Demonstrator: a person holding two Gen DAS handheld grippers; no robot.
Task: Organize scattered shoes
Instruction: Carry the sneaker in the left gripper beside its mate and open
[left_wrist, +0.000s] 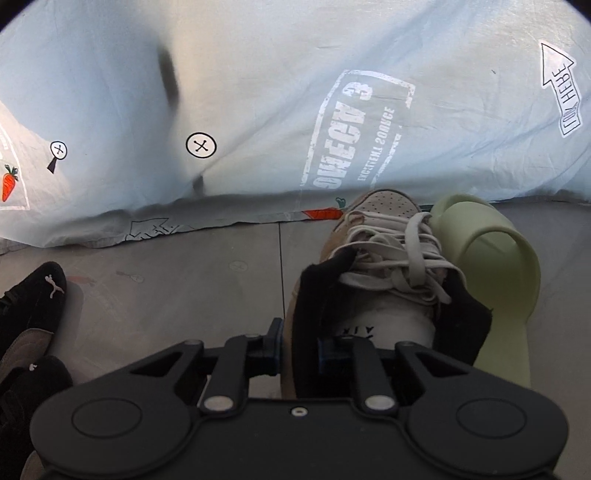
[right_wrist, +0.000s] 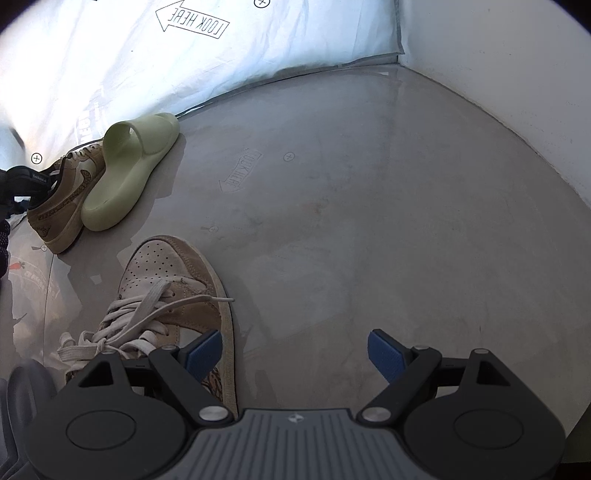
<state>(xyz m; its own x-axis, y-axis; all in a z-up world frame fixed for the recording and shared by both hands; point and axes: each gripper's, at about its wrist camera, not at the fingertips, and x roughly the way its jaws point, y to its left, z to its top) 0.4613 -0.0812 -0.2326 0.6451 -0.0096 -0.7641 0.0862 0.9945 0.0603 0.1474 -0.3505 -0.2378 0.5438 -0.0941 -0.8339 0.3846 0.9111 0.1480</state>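
Observation:
My left gripper (left_wrist: 301, 345) is shut on the black-lined collar of a tan laced sneaker (left_wrist: 384, 236), which stands on the floor with its toe against the hanging sheet. A pale green slide (left_wrist: 495, 266) lies against the sneaker's right side. The right wrist view shows the same sneaker (right_wrist: 62, 206) and slide (right_wrist: 129, 166) at the far left, with the left gripper (right_wrist: 33, 184) on the sneaker's heel end. My right gripper (right_wrist: 295, 354) is open over bare floor. A second tan sneaker (right_wrist: 173, 288) lies just under its left finger (right_wrist: 205, 354), not between the pads.
A pale blue printed sheet (left_wrist: 258, 92) hangs to the floor along the back. Black shoes (left_wrist: 33, 306) sit at the left edge of the left wrist view. A white wall (right_wrist: 498, 55) bounds the grey floor (right_wrist: 369, 221) on the right.

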